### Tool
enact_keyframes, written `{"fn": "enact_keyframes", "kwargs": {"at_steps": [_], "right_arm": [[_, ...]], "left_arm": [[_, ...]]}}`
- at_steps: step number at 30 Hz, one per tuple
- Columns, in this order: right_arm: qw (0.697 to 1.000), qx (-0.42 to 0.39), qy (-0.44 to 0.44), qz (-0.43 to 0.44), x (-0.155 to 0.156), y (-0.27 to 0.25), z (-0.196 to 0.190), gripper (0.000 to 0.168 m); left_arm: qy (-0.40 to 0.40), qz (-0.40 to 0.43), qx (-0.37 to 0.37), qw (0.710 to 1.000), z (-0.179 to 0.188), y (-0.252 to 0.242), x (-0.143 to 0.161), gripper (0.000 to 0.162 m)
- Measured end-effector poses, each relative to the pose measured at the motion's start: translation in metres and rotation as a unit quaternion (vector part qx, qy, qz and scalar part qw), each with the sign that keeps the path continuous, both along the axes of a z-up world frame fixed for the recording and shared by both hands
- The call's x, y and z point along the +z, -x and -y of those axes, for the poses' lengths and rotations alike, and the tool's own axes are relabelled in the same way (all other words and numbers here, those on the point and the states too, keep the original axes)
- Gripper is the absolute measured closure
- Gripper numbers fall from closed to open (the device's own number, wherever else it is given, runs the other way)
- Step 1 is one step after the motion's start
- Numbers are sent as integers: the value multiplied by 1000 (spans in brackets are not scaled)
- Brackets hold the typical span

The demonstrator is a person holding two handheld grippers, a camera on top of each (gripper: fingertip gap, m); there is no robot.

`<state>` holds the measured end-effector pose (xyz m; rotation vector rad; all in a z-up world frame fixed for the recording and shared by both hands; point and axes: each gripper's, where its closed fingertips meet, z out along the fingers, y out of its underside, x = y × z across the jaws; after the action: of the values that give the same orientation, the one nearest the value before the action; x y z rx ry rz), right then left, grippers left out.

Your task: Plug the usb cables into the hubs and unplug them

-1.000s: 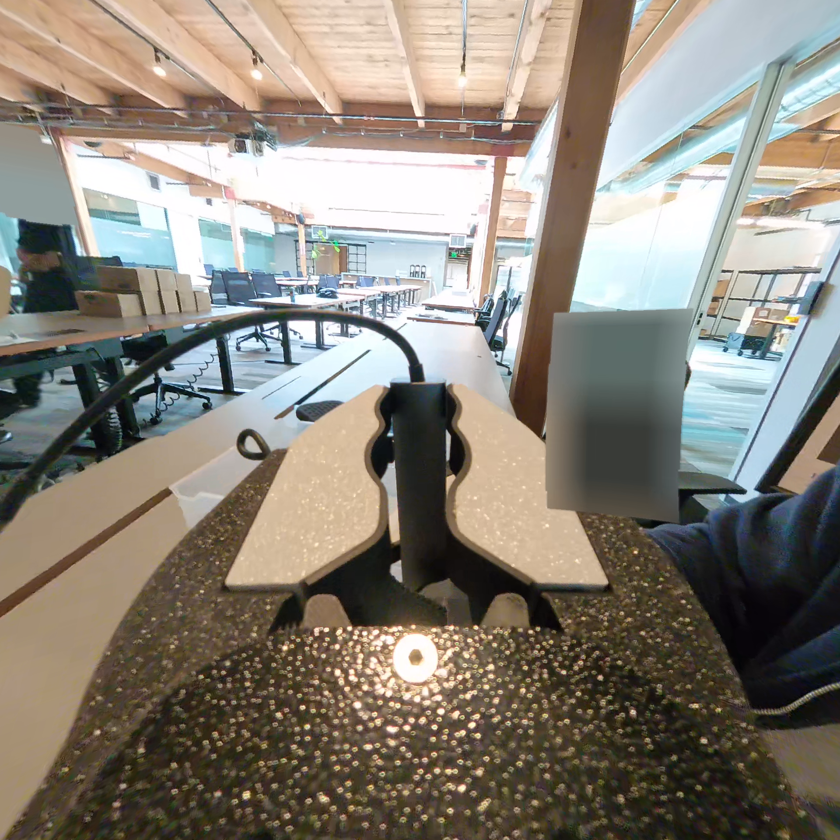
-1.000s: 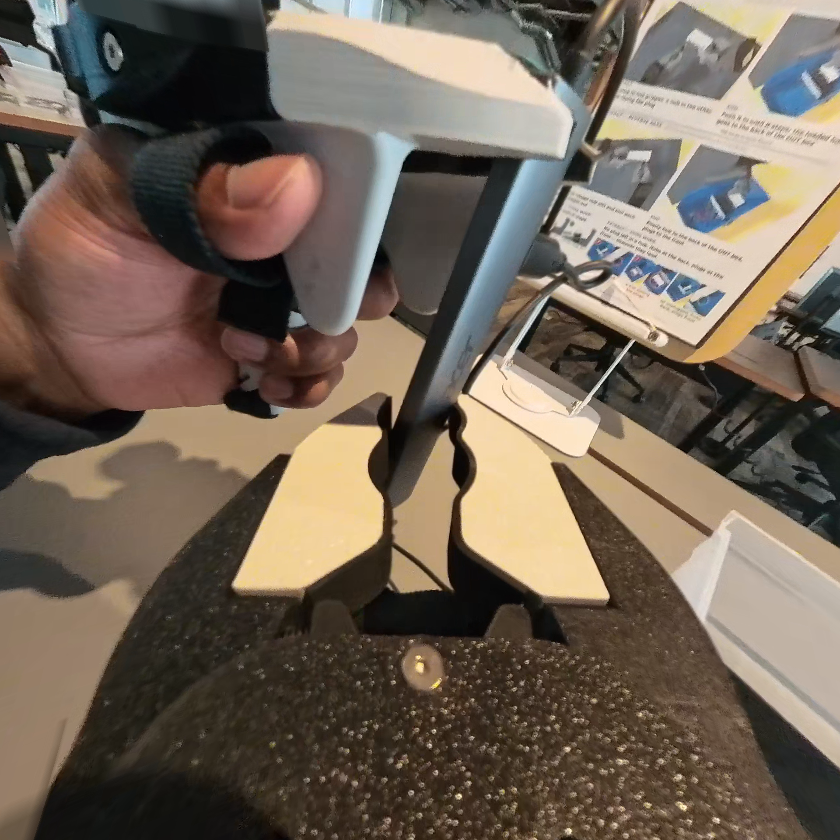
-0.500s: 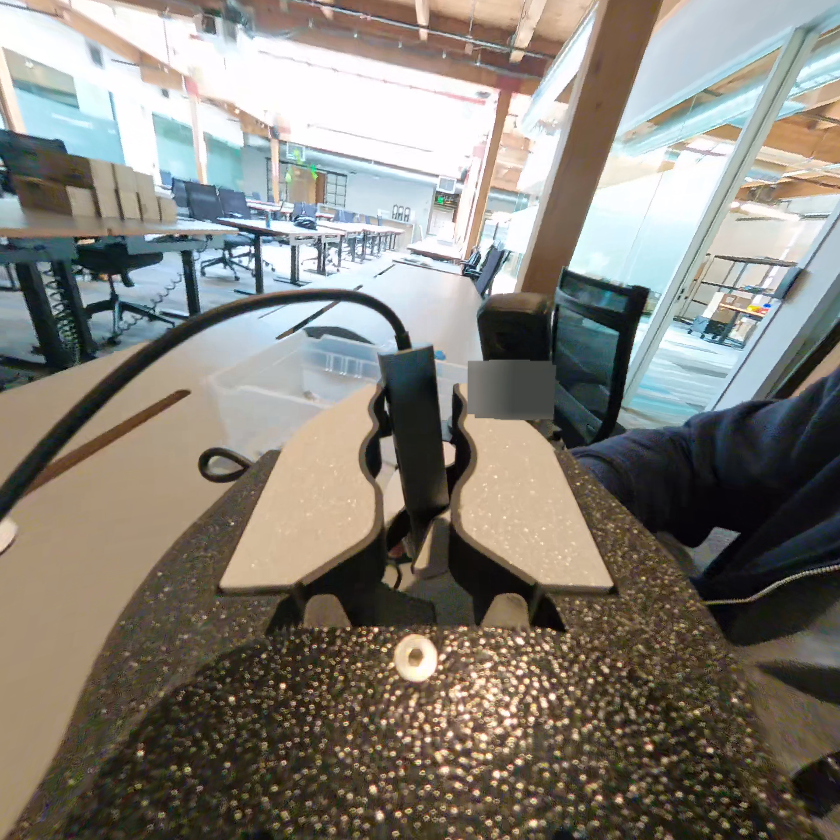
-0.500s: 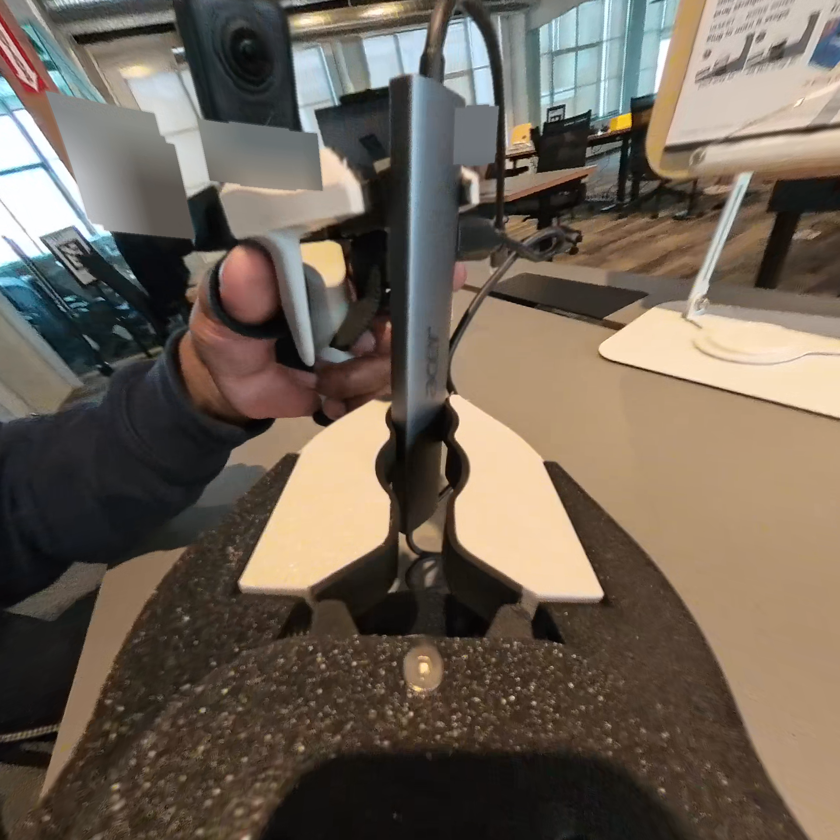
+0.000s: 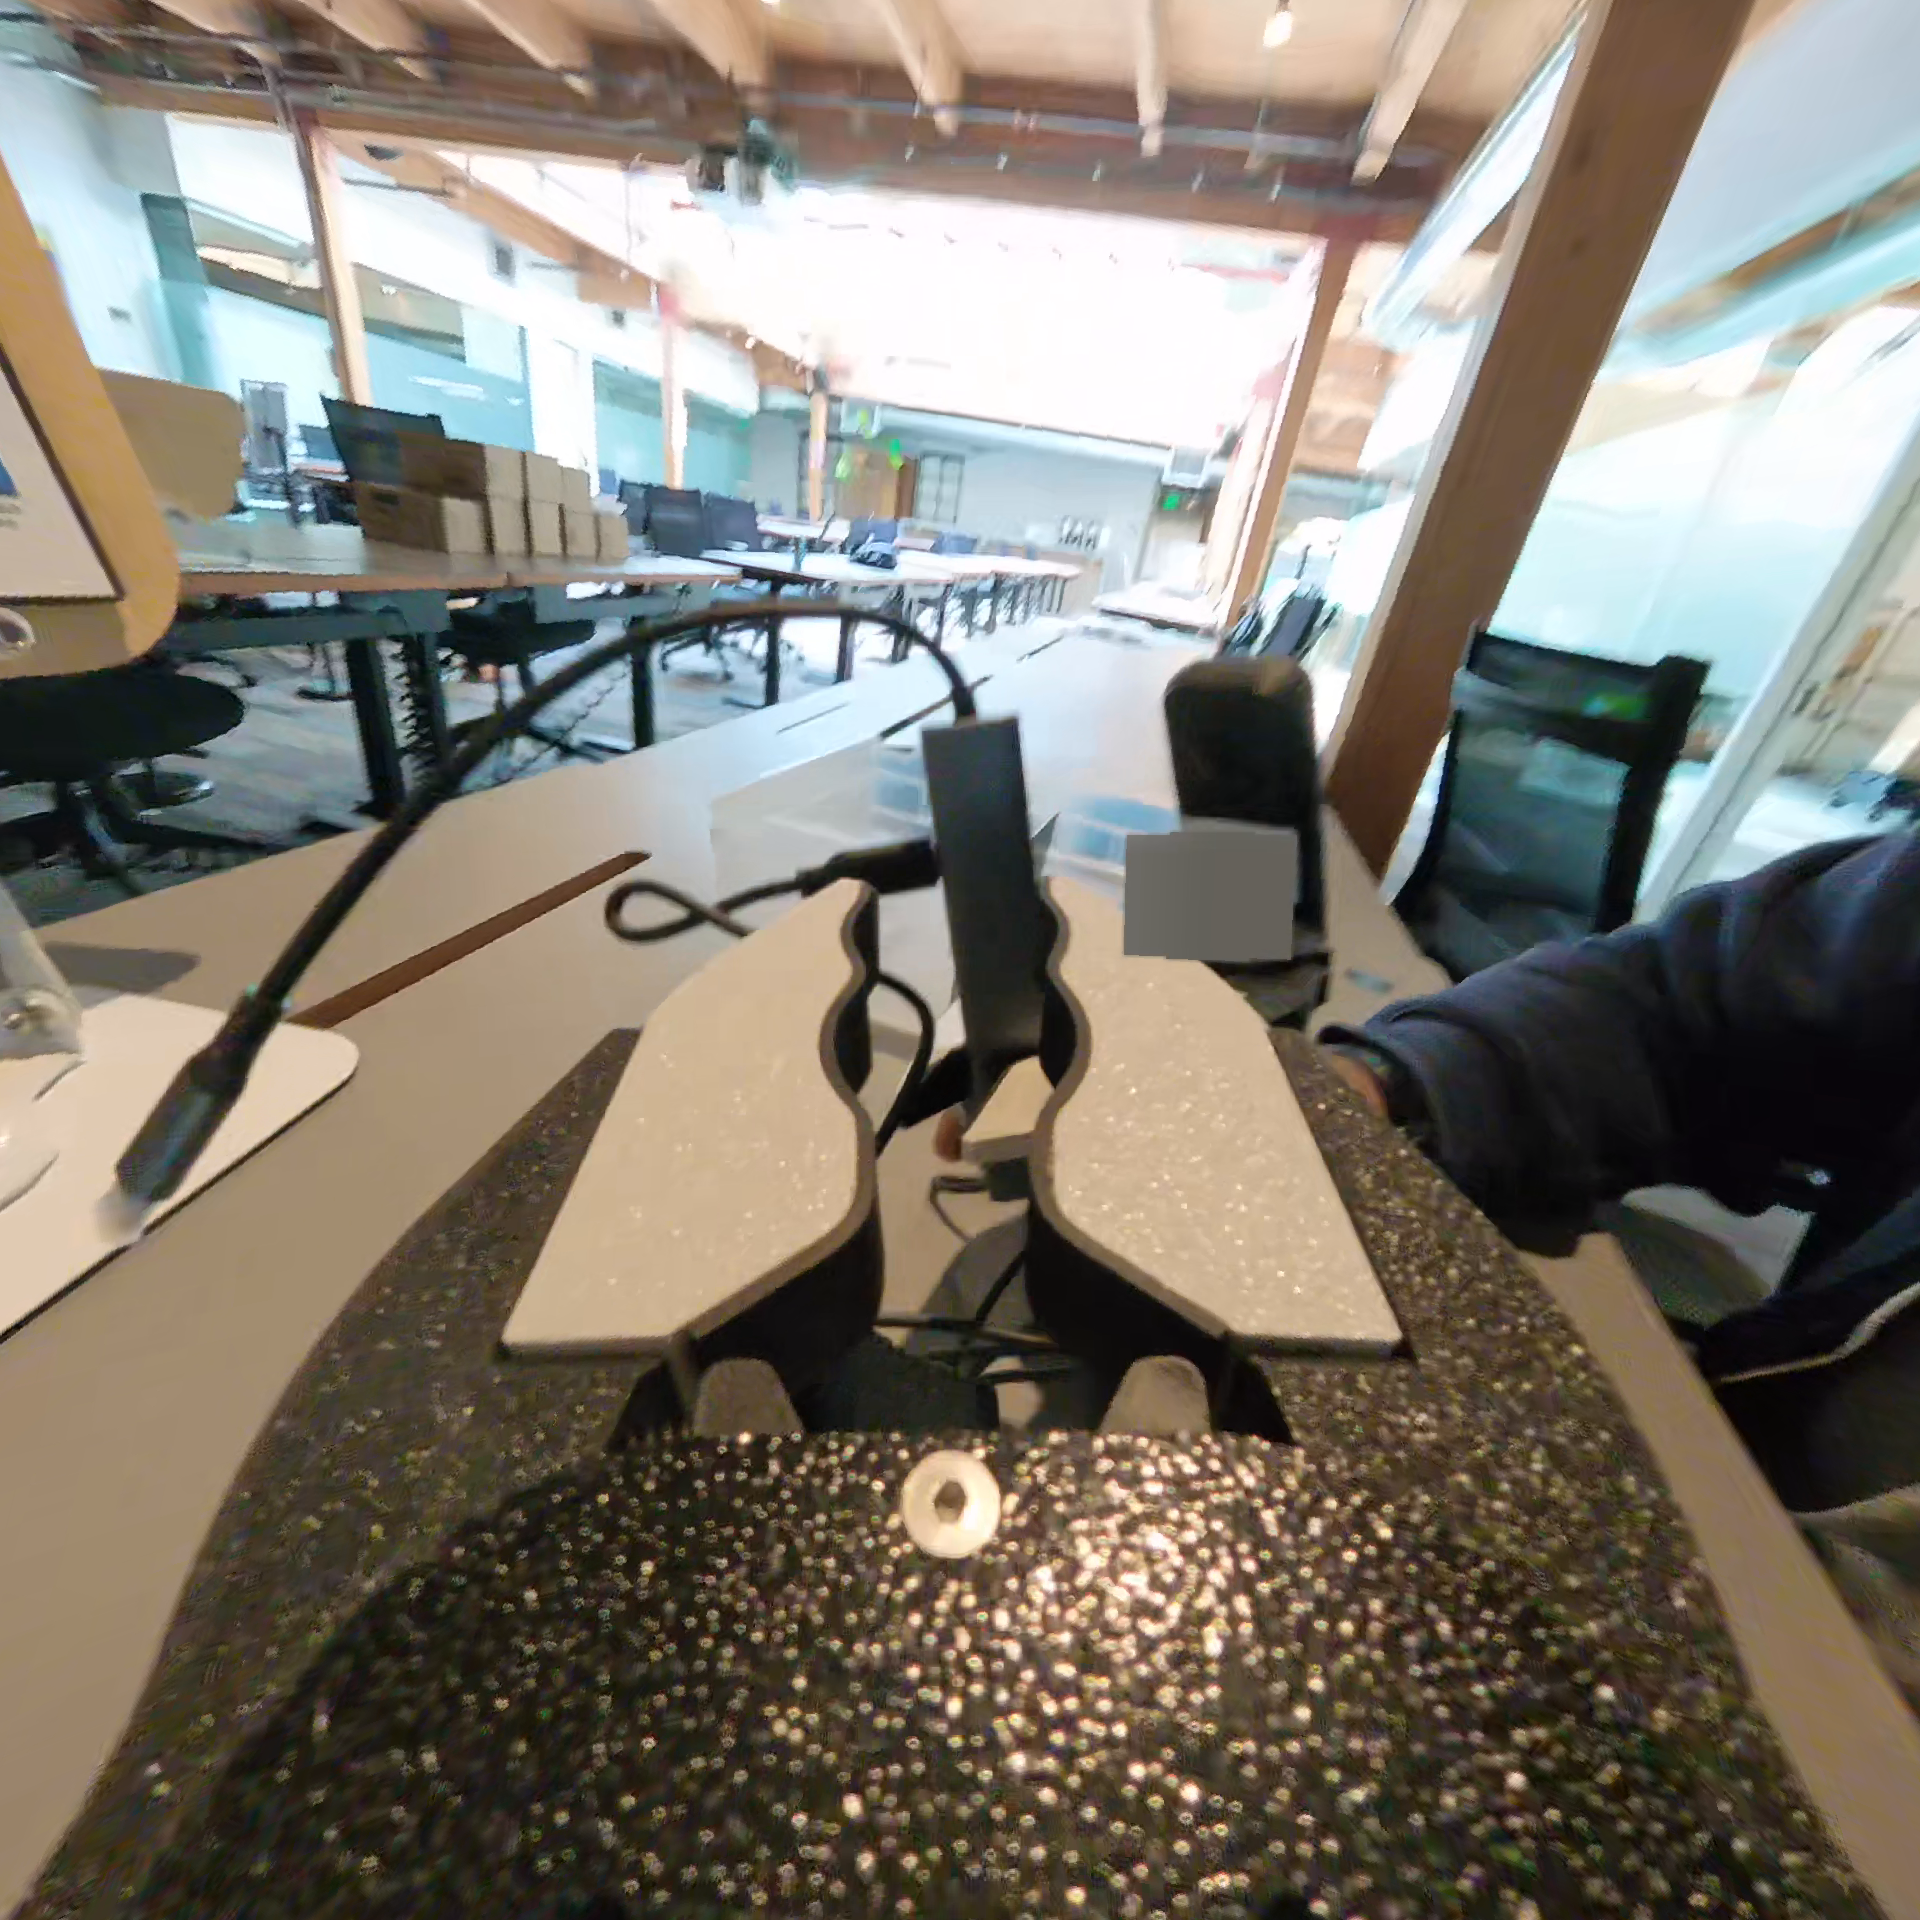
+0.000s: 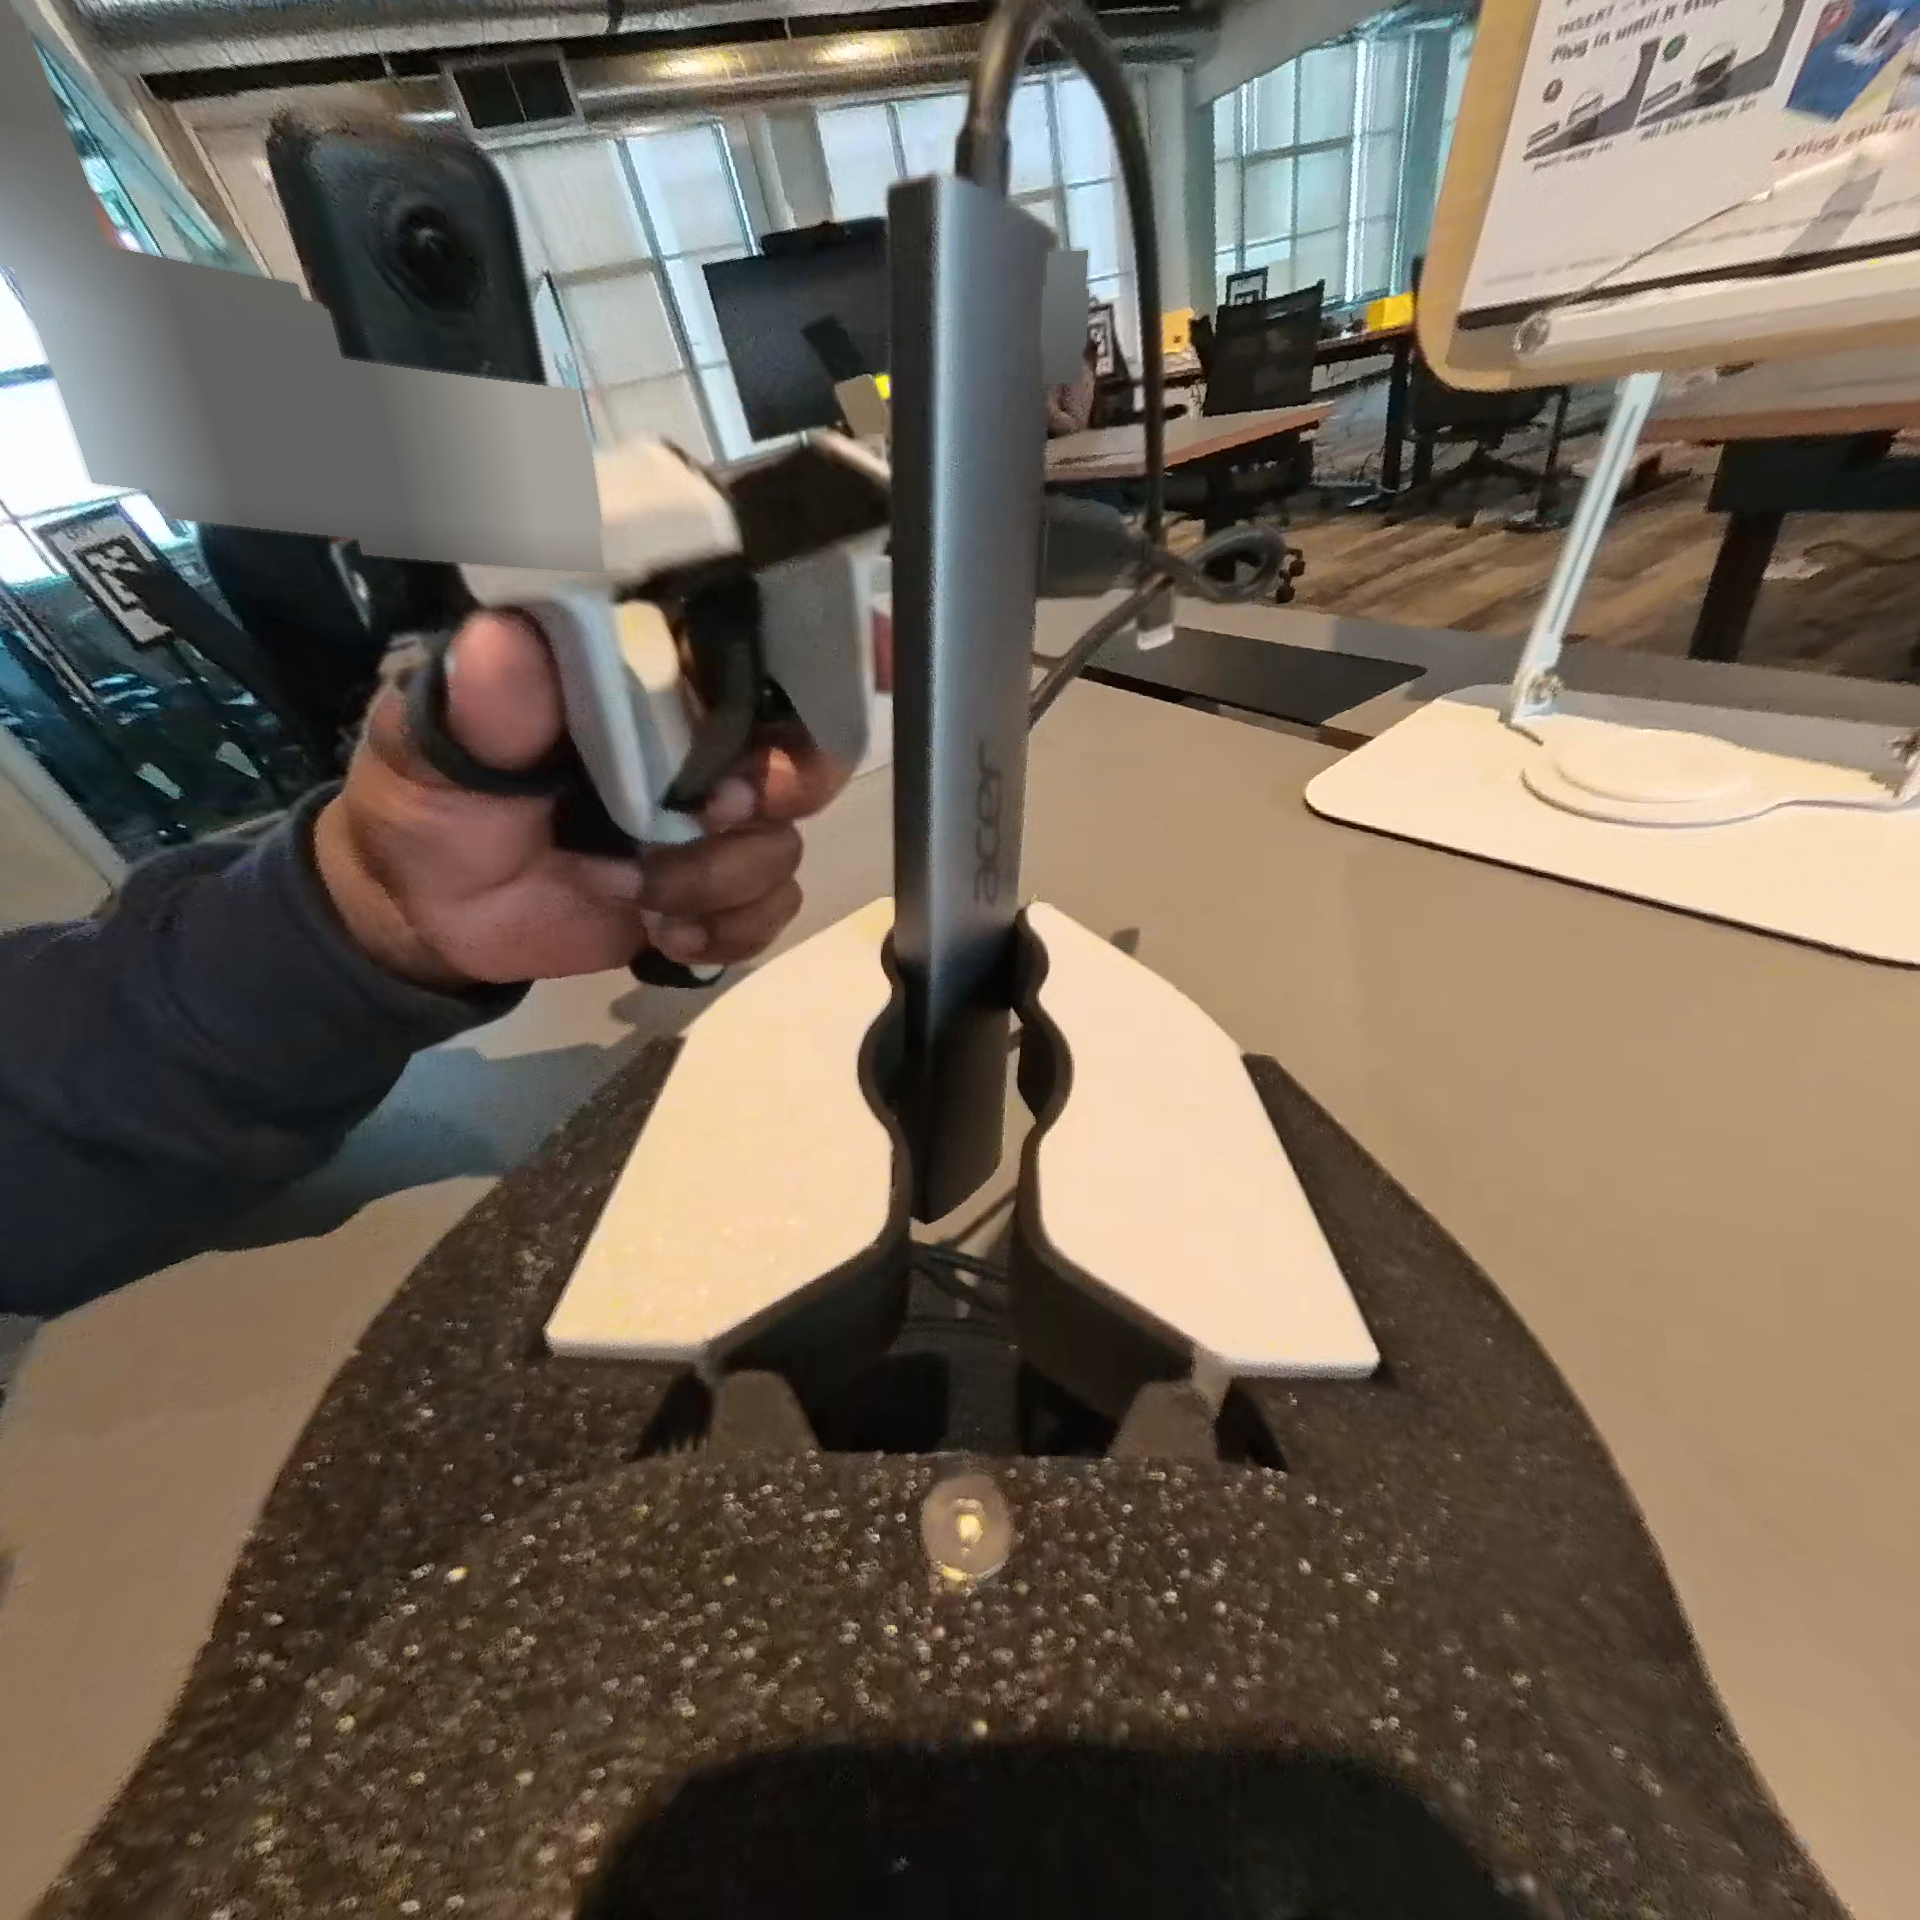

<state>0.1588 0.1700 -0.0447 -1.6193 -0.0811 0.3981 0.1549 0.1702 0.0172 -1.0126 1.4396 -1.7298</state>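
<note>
Right wrist view: the right gripper (image 6: 958,925) is clamped on the lower end of the grey hub (image 6: 961,623), which stands upright between its jaws. A line of brand lettering runs along the hub's face. A plug (image 6: 1081,540) sits in the hub's right edge; the hub's own cable (image 6: 1138,208) arches from its top. Behind, a hand (image 6: 540,831) grips the left gripper (image 6: 727,582). Farther right, a board (image 6: 1683,156) of printed instructions stands on the table (image 6: 1455,1091).

Left wrist view: the left gripper (image 5: 956,914) has its jaws apart, the hub (image 5: 982,862) between them, nearer the right finger with a clear gap on the left.
</note>
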Motion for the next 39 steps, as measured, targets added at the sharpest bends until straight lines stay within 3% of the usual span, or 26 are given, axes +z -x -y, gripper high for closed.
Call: {"fn": "enact_keyframes", "kwargs": {"at_steps": [7, 16, 30, 39], "right_arm": [[988, -89, 27, 119, -13, -10, -2, 152], [956, -186, 72, 216, -27, -29, 2, 156], [914, -227, 71, 329, -28, -33, 8, 159], [897, -226, 47, 377, -23, -28, 10, 155]], "left_arm": [[-71, -39, 25, 996, 26, -17, -32, 136], [-85, -85, 107, 987, 19, -30, -60, 135], [39, -133, 104, 985, 26, -35, -72, 128], [89, -86, 62, 990, 29, -30, -64, 135]]}}
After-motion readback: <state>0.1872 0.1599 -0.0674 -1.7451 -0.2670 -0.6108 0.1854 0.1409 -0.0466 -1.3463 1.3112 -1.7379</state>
